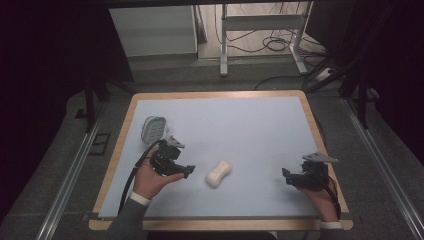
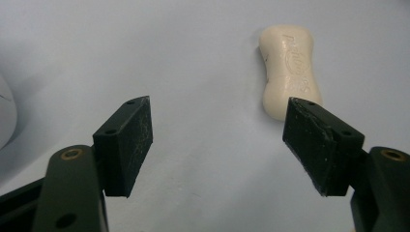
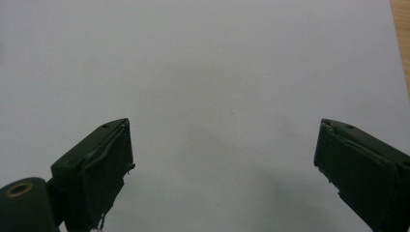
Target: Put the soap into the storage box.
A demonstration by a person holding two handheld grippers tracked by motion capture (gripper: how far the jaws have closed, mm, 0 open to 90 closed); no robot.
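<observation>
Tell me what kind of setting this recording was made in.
Probably a lab or workshop data-collection station, not a home: a wood-edged table under a pale mat, dark curtains around it, loose cables on the floor behind. Bar of soap and soap dish look like staged props.

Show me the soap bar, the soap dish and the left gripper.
soap bar point(image 1: 218, 173), high view, middle of the bar.
soap dish point(image 1: 153, 128), high view, ribbed centre.
left gripper point(image 1: 189, 172), high view, between its open jaw tips.

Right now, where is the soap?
In the high view the soap bar lies on the blue mat near the front edge, just right of the left gripper and not touching it.
</observation>
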